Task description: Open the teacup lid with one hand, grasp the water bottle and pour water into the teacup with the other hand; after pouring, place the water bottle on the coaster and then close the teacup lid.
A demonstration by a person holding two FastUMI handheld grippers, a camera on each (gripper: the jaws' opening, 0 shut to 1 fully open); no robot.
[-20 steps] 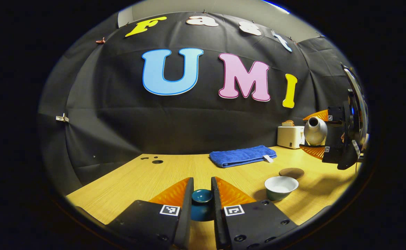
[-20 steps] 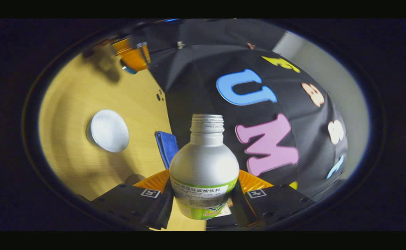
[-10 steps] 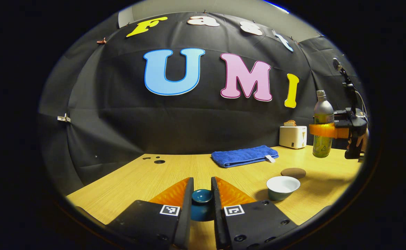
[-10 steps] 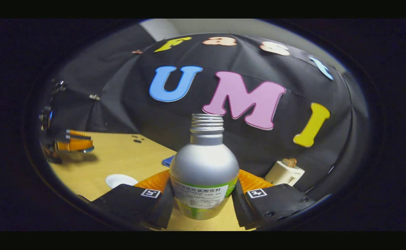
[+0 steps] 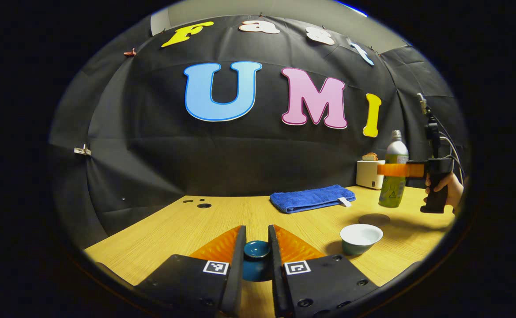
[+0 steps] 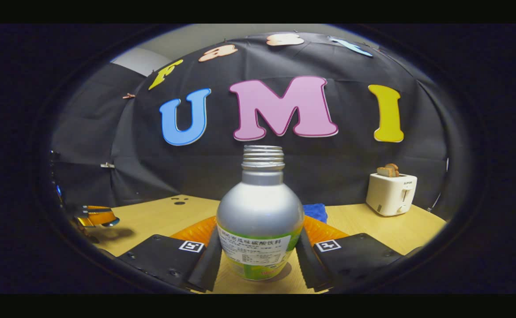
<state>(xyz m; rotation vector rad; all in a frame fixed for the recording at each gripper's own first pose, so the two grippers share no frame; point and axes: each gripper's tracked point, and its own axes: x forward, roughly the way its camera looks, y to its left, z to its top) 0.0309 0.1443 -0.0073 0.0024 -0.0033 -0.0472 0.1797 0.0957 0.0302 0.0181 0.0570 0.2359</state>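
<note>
While the left gripper [image 5: 256, 256] is pinching the teal teacup lid [image 5: 256, 250] between its two fingers, holding it above the near part of the wooden table [image 5: 187, 229], the remaining items are standing to its right in the left gripper view.

Item: a blue towel [image 5: 310, 198] is lying folded toward the back of the table, near the black cloth wall.

Item: the teacup [image 5: 360, 237], white inside and uncovered, is sitting on the table to the right of the lid, well apart from it.

Item: the coaster [image 5: 374, 219], a dark round disc, is lying flat just behind the teacup.

Item: a white toaster [image 5: 369, 172] with a slice of bread in its slot is standing at the back right.

Item: the water bottle [image 5: 393, 176], silver on top with a green label, is being held upright and uncapped above the coaster, its base appearing clear of the disc.

Item: the right gripper [image 5: 390, 169] is clamping the bottle around its middle, with a hand [image 5: 445, 187] grasping the grip.

Seen in the right gripper view, both fingers are pressing on the bottle's labelled body, its threaded neck is pointing up, and the left gripper is showing at the far left edge.
</note>
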